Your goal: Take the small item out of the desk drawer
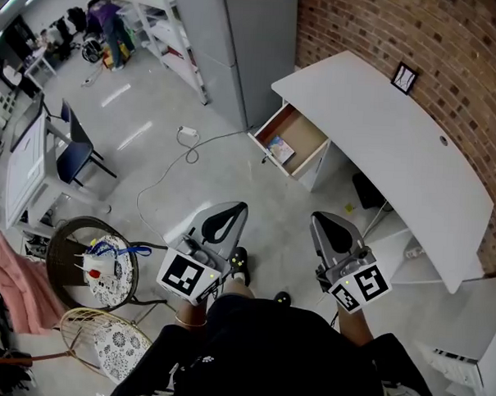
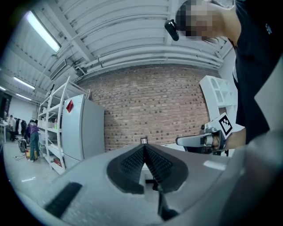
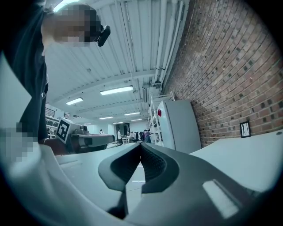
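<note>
In the head view a white desk [image 1: 398, 134] stands along the brick wall, and its wooden drawer [image 1: 310, 135] is pulled open toward the floor. A small flat item [image 1: 280, 148] with a coloured cover lies inside it. My left gripper [image 1: 233, 210] and right gripper [image 1: 322, 221] are held close to the person's body, well short of the drawer. Both are shut with nothing between the jaws. In the left gripper view the left gripper [image 2: 144, 147] has its pads touching at the tips, as does the right gripper [image 3: 140, 145] in its own view.
A grey cabinet [image 1: 230, 36] stands left of the desk, with a white cable and plug [image 1: 187, 135] on the floor in front. A round wire basket [image 1: 93, 264], racket [image 1: 94, 330] and blue chair [image 1: 74, 148] are at the left. A small framed marker [image 1: 404, 77] sits on the desk.
</note>
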`<control>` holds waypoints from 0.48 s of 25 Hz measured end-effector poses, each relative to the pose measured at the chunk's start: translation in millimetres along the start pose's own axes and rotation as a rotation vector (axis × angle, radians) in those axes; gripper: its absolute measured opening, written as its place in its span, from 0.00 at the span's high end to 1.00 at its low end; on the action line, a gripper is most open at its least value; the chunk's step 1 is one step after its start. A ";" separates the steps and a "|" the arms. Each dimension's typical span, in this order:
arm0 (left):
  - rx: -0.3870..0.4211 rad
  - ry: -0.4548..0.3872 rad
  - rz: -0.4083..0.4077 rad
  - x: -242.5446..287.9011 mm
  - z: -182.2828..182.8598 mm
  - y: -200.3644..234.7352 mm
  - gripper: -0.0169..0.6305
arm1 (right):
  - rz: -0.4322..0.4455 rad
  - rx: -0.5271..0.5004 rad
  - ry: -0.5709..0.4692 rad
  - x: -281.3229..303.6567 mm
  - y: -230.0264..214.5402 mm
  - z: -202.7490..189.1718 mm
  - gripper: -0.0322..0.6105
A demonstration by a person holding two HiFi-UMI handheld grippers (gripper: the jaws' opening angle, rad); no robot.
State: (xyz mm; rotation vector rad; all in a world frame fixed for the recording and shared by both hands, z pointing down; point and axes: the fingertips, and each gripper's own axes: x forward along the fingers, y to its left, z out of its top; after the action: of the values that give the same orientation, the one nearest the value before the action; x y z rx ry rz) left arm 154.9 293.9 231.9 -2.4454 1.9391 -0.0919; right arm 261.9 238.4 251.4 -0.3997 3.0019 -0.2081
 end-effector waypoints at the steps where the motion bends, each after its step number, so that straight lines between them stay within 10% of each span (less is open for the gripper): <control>1: 0.001 0.000 -0.007 2.8 0.0 4.7 0.99 | -0.006 -0.001 -0.002 4.9 -2.3 0.7 0.93; 12: 0.006 -0.012 -0.032 12.1 -2.9 69.1 0.99 | -0.022 -0.001 -0.005 71.3 -8.1 -2.9 0.93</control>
State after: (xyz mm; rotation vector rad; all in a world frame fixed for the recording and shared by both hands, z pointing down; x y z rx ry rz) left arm 90.2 266.4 231.7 -2.4676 1.8928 -0.0826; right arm 195.1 212.0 249.2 -0.4326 2.9943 -0.2069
